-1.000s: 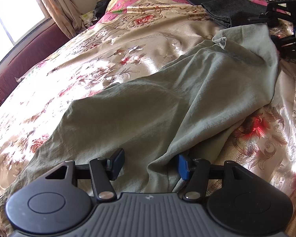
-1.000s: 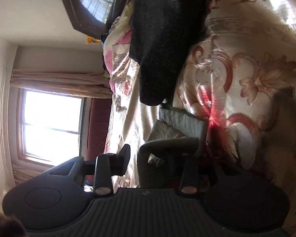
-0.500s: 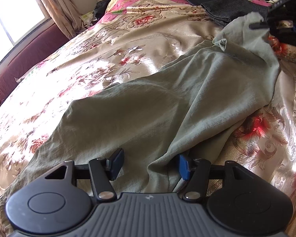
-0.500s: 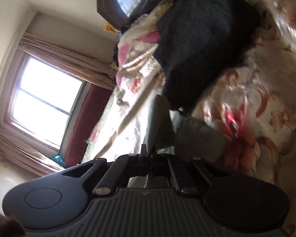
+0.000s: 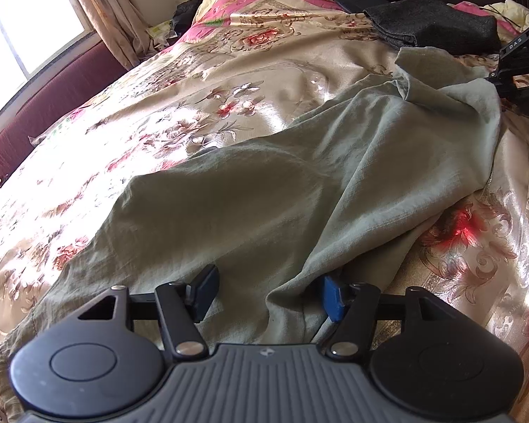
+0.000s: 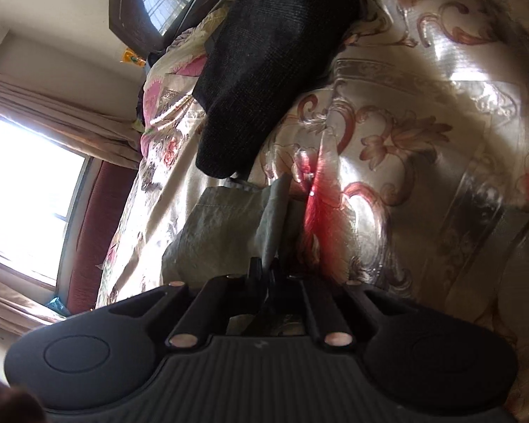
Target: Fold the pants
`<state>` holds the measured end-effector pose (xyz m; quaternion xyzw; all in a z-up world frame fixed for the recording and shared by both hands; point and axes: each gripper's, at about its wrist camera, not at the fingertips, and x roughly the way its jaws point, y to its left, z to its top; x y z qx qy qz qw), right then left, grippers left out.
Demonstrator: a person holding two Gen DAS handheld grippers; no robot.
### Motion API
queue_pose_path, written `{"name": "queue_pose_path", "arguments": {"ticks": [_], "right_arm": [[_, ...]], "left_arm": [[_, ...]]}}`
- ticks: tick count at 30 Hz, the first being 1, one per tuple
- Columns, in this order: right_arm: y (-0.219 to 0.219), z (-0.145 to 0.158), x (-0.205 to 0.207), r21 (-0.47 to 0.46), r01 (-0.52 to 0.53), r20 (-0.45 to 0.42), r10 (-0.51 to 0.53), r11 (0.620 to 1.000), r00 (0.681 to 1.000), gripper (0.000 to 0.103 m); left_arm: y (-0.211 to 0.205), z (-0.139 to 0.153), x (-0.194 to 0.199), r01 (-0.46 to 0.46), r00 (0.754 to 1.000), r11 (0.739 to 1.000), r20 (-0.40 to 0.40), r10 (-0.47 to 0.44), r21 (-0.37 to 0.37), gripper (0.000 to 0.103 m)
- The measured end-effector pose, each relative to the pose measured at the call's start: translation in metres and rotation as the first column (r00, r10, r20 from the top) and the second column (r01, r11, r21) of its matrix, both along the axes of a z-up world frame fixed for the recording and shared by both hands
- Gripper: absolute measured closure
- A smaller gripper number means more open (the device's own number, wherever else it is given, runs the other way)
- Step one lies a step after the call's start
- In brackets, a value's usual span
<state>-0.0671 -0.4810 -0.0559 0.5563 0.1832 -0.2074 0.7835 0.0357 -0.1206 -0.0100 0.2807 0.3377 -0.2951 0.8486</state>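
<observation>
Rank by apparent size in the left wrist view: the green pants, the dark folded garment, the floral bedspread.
1. floral bedspread, filling most of the frame.
2. green pants, sprawled across the middle.
3. dark folded garment, small at the far end; distance from the camera shrinks it, so its true size relative to the pants is unsure.

A wide bed (image 5: 229, 81) carries everything here, spread with a glossy beige cover printed with red and pink flowers. Sage-green pants (image 5: 264, 194) lie straight on that cover, reaching from just under the left tongs (image 5: 269, 290) diagonally away toward the right tongs (image 5: 522, 70) at the far right edge, creased and partly doubled over. Beyond the far end of the pants, near the right tongs, a folded dark grey garment (image 5: 437, 24) rests on the cover. Past it, pink-patterned bedding (image 5: 264, 3) sits at the head of the bed.
</observation>
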Motion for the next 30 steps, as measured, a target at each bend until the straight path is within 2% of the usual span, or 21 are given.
{"name": "queue_pose_path", "arguments": {"ticks": [5, 11, 13, 15, 17, 23, 27, 30], "right_arm": [[-0.006, -0.006, 0.021, 0.001, 0.007, -0.032, -0.007, 1.000, 0.999, 0.100], [-0.011, -0.019, 0.018, 0.088, 0.017, 0.053, -0.022, 0.996, 0.998, 0.102], [-0.002, -0.010, 0.014, 0.033, 0.005, 0.019, -0.006, 0.999, 1.000, 0.101], [0.016, 0.003, 0.019, -0.133, -0.054, -0.083, 0.043, 0.990, 0.996, 0.097], [0.028, 0.006, 0.019, -0.219, -0.065, -0.103, 0.043, 0.974, 0.994, 0.095], [0.023, 0.005, 0.002, -0.135, 0.033, -0.062, -0.042, 0.990, 0.997, 0.098], [0.028, 0.005, 0.012, -0.206, 0.005, -0.110, -0.028, 0.978, 0.993, 0.100], [0.032, 0.012, 0.019, -0.234, -0.005, -0.125, -0.025, 0.972, 0.992, 0.095]], "left_arm": [[0.001, -0.001, 0.000, -0.006, 1.000, 1.000, -0.002, 0.006, -0.008, 0.029], [0.002, -0.001, 0.001, -0.010, 1.000, 1.000, -0.007, 0.009, -0.017, 0.029], [0.002, 0.000, 0.001, -0.008, 1.000, 1.000, -0.008, 0.008, -0.014, 0.029], [0.002, 0.000, 0.001, -0.007, 1.000, 1.000, -0.011, 0.007, -0.013, 0.028], [0.001, -0.001, 0.002, -0.001, 1.000, 1.000, -0.010, 0.001, -0.007, 0.028], [-0.005, 0.000, 0.002, 0.009, 1.000, 1.000, -0.005, -0.009, 0.029, 0.026], [-0.008, 0.000, 0.003, 0.011, 1.000, 0.999, -0.003, -0.011, 0.043, 0.026], [-0.009, 0.000, 0.003, 0.014, 1.000, 0.998, 0.000, -0.014, 0.055, 0.026]]}}
